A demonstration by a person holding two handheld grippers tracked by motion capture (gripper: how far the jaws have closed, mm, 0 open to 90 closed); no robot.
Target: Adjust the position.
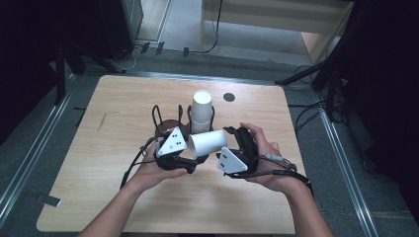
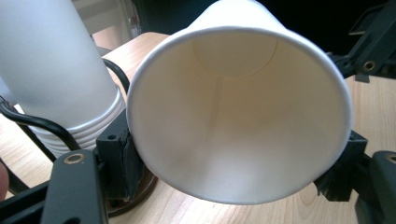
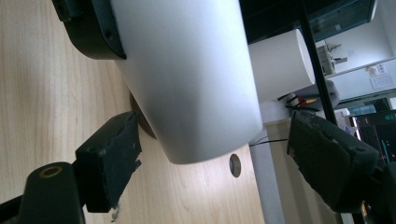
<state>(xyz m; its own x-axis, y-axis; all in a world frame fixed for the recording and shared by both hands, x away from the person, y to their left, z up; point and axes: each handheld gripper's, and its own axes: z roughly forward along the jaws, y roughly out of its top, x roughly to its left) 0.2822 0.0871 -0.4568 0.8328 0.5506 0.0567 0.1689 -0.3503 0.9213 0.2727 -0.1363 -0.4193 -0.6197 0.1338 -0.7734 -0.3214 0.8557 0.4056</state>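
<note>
Forearms come in from the near edge of the bench [image 1: 99, 197], each hand carrying a tool. The left tool [image 1: 190, 158] is clamped on a white paper cup [image 1: 207, 143] near its open rim, its pads pressing the wall from both sides, so the cup lies on its side above the bench with its mouth turned toward that tool's camera. The right tool [image 1: 231, 136] sits at the cup's closed bottom end. In the right gripper view its jaws straddle the cup's [image 3: 187, 79] base at a middling gap, with bench visible between each pad and the paper, so it holds nothing yet.

The step in hand looks like a handover, or a two-handed steadying, of the cup. To do it well, the right tool should centre on the base and close slowly until both pads meet the wall together, since thin paper buckles under a hard or lopsided squeeze. The left tool ought to keep its hold until the right one is firm.

Beyond the hands, touching nothing they carry, stands a black wire holder [image 1: 159, 118] on a dark round base, with a stack of white cups [image 1: 201, 111] upright in its right ring. Farther back a small dark hole [image 1: 229, 97] marks the bench top.
</note>
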